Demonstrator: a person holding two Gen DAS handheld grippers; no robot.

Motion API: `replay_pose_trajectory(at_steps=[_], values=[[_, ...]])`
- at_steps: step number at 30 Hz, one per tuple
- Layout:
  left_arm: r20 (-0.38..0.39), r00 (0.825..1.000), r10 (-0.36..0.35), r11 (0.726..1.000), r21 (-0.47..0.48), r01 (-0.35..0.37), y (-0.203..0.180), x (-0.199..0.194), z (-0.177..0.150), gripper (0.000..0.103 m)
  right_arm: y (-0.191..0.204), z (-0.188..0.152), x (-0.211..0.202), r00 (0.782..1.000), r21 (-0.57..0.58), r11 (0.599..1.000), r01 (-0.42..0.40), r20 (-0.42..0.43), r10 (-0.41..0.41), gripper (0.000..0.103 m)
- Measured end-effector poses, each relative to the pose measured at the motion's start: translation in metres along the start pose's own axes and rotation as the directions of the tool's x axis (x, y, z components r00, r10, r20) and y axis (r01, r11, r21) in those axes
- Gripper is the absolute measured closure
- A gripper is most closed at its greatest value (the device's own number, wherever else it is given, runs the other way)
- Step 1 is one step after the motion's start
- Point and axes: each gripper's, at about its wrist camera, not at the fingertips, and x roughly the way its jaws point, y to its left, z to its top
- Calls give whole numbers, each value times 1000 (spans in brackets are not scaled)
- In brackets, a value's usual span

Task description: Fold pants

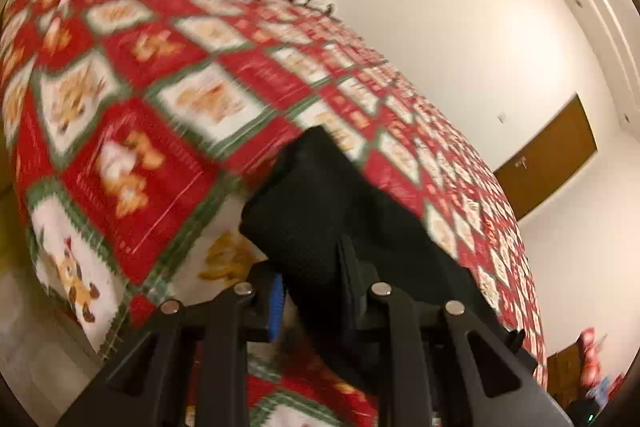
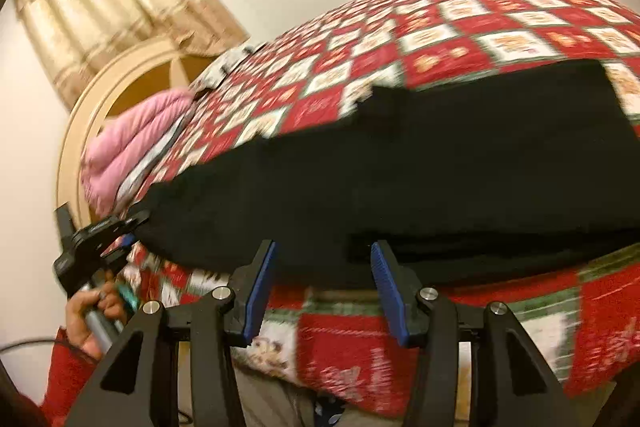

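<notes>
Left wrist view: the left gripper [image 1: 316, 287] has its fingers clamped on one end of the black pants [image 2: 400, 167] lying on the quilted bed [image 2: 460, 27] — the right gripper [image 2: 324, 283], fingers apart, should bite the near edge squarely before both lift together.

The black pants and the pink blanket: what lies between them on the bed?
Only the red patchwork quilt lies between the black pants and the pink blanket; the right wrist view shows it.
</notes>
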Motion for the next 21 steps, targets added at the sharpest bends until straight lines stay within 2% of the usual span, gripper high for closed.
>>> replay_pose_trajectory(at_steps=[4,7,9,10,11,13,16,18,19,21], values=[[45,996,-81,985,156,73,-52,-19,7,80,-30,18,-30,995,87,996,23,96,-31,52],[26,981,-191,942,288,175,-106,-23,2,80,-55,30,-49,987,154,987,35,152,-59,52],[-13,963,-268,901,350,256,-139,-24,-8,80,-71,37,-61,980,188,981,51,178,-85,52],[-51,947,-319,869,384,313,-164,-22,-16,80,-78,39,-66,977,202,978,57,190,-96,52],[-73,937,-342,849,403,342,-177,-21,-22,80,-85,41,-72,974,218,974,62,202,-107,52],[-142,908,-393,791,452,413,-214,-15,-43,80,-96,44,-81,967,243,967,74,221,-129,52],[-262,855,-447,693,504,516,-263,-3,-85,80,-111,43,-91,959,278,958,73,245,-144,52],[-336,836,-433,633,547,548,-288,10,-120,80,-119,43,-94,958,304,951,53,252,-134,52],[-364,833,-416,616,562,552,-295,18,-133,80,-124,41,-94,959,321,947,33,255,-120,52],[-419,842,-340,583,608,539,-305,41,-169,80,-129,39,-92,962,342,940,9,255,-102,52]])
